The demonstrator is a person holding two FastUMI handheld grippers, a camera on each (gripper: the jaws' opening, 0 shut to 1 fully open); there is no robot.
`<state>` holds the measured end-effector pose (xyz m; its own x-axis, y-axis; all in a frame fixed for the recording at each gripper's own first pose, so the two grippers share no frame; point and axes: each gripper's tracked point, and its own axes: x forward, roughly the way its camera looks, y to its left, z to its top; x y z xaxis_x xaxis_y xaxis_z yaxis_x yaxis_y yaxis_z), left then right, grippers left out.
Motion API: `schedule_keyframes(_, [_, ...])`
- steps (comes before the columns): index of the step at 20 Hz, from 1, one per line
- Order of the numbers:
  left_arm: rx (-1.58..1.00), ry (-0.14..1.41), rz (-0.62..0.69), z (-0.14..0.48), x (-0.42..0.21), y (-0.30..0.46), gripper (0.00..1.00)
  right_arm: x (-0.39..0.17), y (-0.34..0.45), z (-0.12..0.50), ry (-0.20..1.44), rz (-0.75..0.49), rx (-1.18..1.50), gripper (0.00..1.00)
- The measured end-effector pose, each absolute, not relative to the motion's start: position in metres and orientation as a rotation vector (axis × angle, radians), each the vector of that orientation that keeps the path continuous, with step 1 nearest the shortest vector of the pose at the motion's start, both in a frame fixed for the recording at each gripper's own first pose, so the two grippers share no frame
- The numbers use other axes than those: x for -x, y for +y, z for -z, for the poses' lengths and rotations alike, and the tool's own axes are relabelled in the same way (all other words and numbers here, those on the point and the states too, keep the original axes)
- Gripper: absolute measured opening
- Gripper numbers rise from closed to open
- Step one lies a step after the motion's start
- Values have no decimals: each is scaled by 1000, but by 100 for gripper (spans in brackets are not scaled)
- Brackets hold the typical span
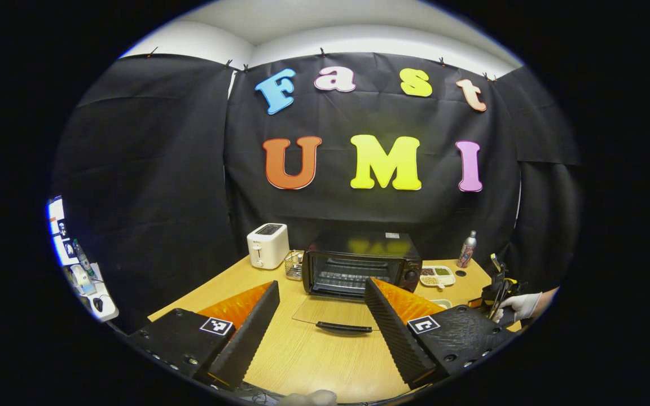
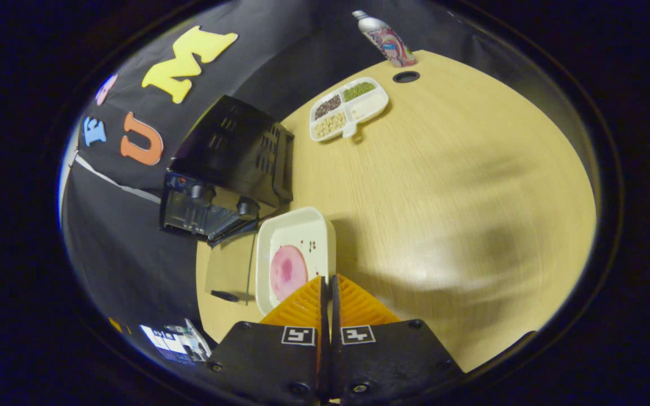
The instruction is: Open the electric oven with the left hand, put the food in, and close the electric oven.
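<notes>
Looking along my left gripper (image 1: 322,293), I see its fingers spread wide apart over the wooden table (image 1: 313,361), holding nothing, with the electric oven (image 1: 361,265) straight ahead, its glass door (image 1: 333,316) folded down flat onto the table between the fingers. A white toaster (image 1: 267,245) and a small wire basket (image 1: 293,265) stand just left of the oven; a divided tray (image 1: 437,275) of beans and grains lies to its right, a bottle (image 1: 466,249) beyond that. My right gripper (image 2: 328,282) has its fingers pressed together on the near rim of the white plate (image 2: 294,242), which carries a pink round slice of food (image 2: 288,272) and sits beside the oven's open front.
</notes>
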<state>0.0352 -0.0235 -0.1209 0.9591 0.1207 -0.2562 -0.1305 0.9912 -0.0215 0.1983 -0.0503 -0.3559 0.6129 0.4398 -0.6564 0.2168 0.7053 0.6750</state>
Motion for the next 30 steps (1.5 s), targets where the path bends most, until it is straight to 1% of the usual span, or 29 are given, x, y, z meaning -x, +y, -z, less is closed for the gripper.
schedule_keyframes(3, [32, 264, -82, 120, -37, -7, 97, -186, -33, 327, 839, -104, -892, 4])
schedule_keyframes(7, [14, 268, -61, 117, -41, 24, 96, -173, 6, 300, 731, -36, -983, 4])
schedule_keyframes(12, [-13, 266, -29, 127, -55, 54, 96, -170, 80, 301, 593, 100, -1029, 4])
schedule_keyframes(17, [-56, 250, -44, 136, -67, 84, 96, -203, 162, 316, 519, 147, -1110, 4])
schedule_keyframes(18, [-60, 248, -45, 139, -69, 88, 96, -211, 176, 317, 499, 154, -1119, 0])
schedule_keyframes(20, [-68, 253, -44, 147, -71, 93, 97, -230, 197, 314, 463, 155, -1150, 0])
schedule_keyframes(21, [-66, 257, -45, 152, -72, 96, 97, -241, 205, 317, 455, 158, -1164, 4])
schedule_keyframes(22, [-57, 259, -47, 156, -75, 97, 97, -250, 212, 320, 458, 159, -1174, 0])
schedule_keyframes(23, [-51, 266, -52, 161, -78, 100, 97, -259, 216, 321, 459, 160, -1190, 4])
schedule_keyframes(24, [-43, 275, -54, 166, -82, 103, 96, -268, 216, 322, 455, 165, -1210, 4])
schedule_keyframes(26, [-34, 288, -56, 172, -87, 106, 97, -288, 211, 323, 439, 192, -1225, 4])
schedule_keyframes(27, [-32, 293, -58, 175, -91, 108, 97, -300, 206, 325, 437, 205, -1230, 0])
schedule_keyframes(29, [-27, 298, -66, 178, -100, 111, 97, -320, 200, 327, 427, 218, -1246, 0])
schedule_keyframes(30, [-25, 301, -71, 180, -105, 112, 97, -332, 196, 328, 426, 218, -1252, 4])
